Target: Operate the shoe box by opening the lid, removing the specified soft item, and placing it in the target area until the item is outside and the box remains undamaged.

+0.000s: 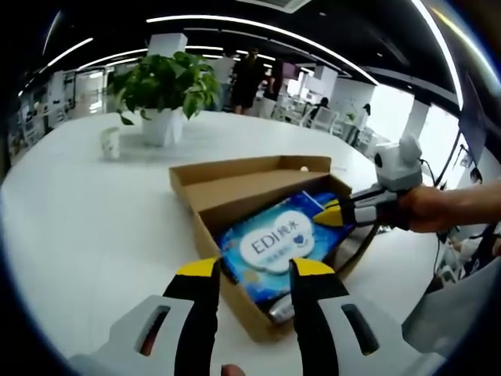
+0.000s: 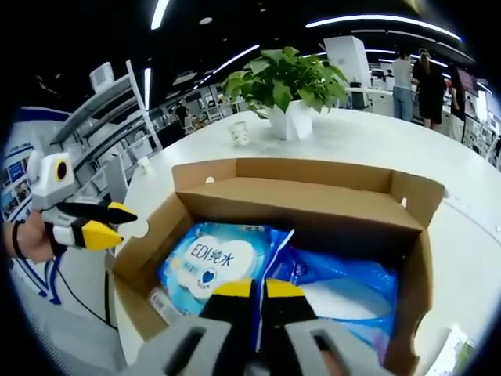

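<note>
The brown cardboard shoe box stands open on the white table, its lid folded back. Inside lies a blue soft pack of wipes with a white cloud label. My left gripper hovers open over the box's near corner, with nothing between its fingers. My right gripper reaches in from the right, held by a hand, tips at the pack's far corner. In the right gripper view the box holds the pack, and my right gripper is shut on a raised fold of its blue wrapper. The left gripper waits open beside the box's left wall.
A potted green plant and a paper cup stand farther back on the white table. The plant and cup sit behind the box. People stand in the office background. More blue plastic lies in the box's right half.
</note>
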